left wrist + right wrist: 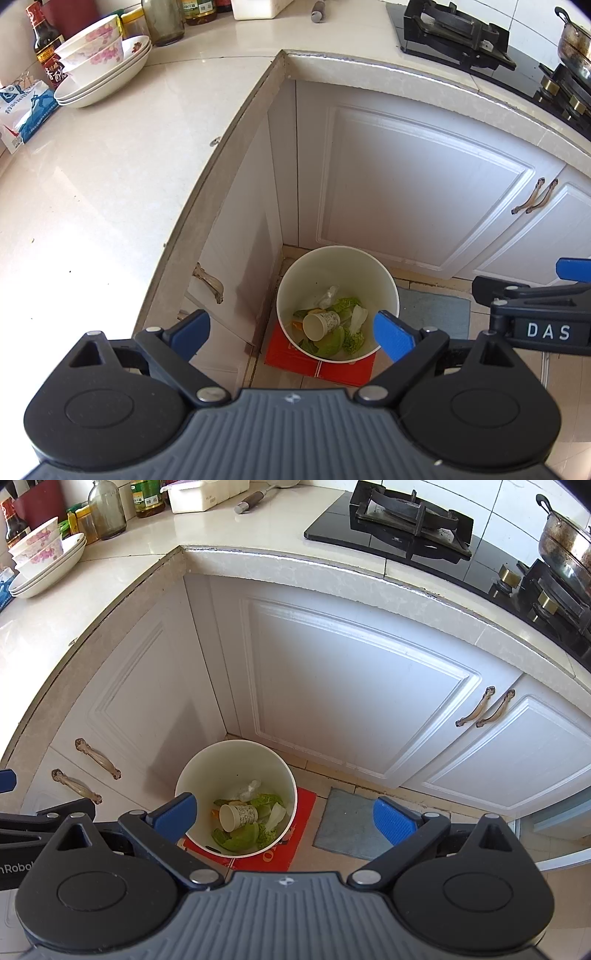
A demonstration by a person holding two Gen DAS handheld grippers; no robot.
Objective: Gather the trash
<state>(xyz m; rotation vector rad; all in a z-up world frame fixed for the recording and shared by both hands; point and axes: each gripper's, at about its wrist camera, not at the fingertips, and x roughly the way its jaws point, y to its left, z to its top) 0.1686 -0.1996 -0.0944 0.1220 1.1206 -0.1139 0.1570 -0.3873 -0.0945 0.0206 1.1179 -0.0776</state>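
A white trash bin (384, 280) (284, 771) stands on the floor in the cabinet corner, on a red box (295, 360) (303, 812). Inside lie a paper cup (320, 324) (238, 816), green cabbage leaves (330, 345) (240, 838) and crumpled clear plastic (328, 295) (249, 789). My left gripper (291, 330) hovers high above the bin, open and empty. My right gripper (284, 818) is also open and empty, above the bin's right side. The right gripper (535, 314) shows at the right edge of the left wrist view.
The pale countertop (92, 192) wraps the corner, carrying stacked bowls (103, 66) (44, 563), bottles, jars and a blue-white packet (26, 110). A gas stove (454, 33) (406, 520) and a metal pot (565, 546) sit at right. A grey mat (436, 310) (351, 823) lies beside the bin.
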